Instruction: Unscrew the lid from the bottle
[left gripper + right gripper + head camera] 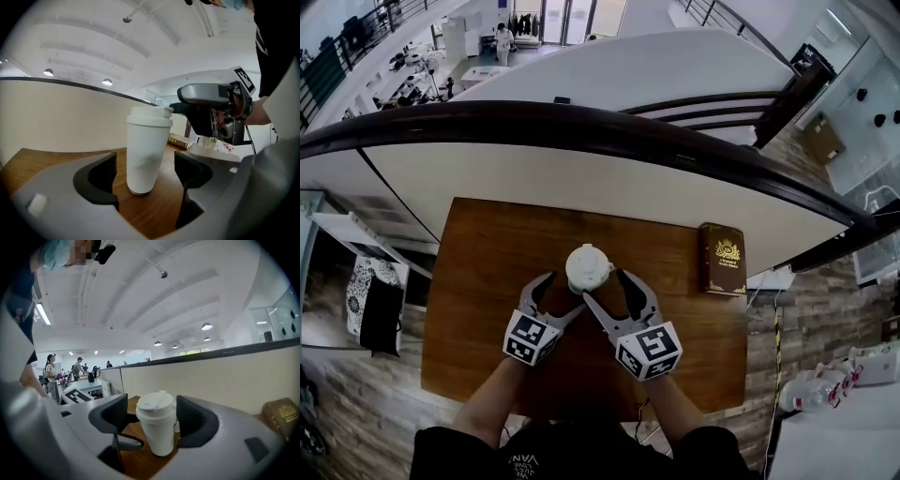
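Note:
A white bottle [588, 267] with a white lid [154, 404] stands upright on the wooden table [487, 281]. My left gripper [565, 292] reaches in from the near left. In the left gripper view the bottle's lower body [147, 150] stands between the left gripper's [143, 173] dark pads, with a gap on each side. My right gripper [602, 283] comes from the near right. Its pads flank the bottle's top in the right gripper view, where the right gripper [152, 416] stands open with the pads close to the lid but apart from it.
A brown book with gold print [722, 260] lies at the table's far right corner. A pale partition wall with a dark rail [581, 131] runs right behind the table. The floor drops away at the table's left, right and near edges.

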{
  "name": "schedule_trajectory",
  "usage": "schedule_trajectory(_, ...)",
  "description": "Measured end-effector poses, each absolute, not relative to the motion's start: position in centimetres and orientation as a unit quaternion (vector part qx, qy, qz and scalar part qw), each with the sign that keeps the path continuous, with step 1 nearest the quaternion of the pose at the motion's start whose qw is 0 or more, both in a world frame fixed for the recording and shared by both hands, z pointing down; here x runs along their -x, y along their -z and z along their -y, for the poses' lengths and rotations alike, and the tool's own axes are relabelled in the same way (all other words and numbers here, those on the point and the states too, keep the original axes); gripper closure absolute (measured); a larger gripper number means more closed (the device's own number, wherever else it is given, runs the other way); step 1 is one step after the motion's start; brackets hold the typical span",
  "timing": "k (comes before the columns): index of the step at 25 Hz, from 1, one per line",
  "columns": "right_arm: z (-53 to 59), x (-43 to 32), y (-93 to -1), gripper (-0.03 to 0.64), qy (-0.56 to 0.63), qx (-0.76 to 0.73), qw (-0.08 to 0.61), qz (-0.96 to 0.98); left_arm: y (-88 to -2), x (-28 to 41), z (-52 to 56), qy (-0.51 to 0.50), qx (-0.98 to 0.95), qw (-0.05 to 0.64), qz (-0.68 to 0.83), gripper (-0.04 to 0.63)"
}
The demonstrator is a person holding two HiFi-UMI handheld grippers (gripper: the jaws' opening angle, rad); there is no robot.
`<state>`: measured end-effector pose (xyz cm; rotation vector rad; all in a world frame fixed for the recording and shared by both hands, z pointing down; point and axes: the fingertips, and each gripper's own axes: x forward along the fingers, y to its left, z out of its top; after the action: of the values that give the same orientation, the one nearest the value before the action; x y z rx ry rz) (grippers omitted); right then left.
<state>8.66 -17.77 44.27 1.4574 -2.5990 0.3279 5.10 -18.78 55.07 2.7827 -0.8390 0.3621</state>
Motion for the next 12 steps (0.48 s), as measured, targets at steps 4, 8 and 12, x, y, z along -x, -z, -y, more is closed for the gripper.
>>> schedule_trajectory(4,19.3,-8.1,-44.4,0.319,-0.096,-0.466,0.080,0.876,-56.0,-6.2,19.7,-0.136,-0.949,0.094,0.267,0.219)
schedule_trajectory(8,20.0,-7.3,-44.6,0.319,-0.082,-0.448,0.092,0.885,-56.3,-6.9,20.3,-0.133,-0.954,0.091,0.253,0.218)
schedule_trajectory(12,20.5,-7.0,-45.2,0.319,-0.067,-0.444,0.106,0.887,-56.8,-8.2,20.5,-0.131,-0.959,0.083,0.236,0.218)
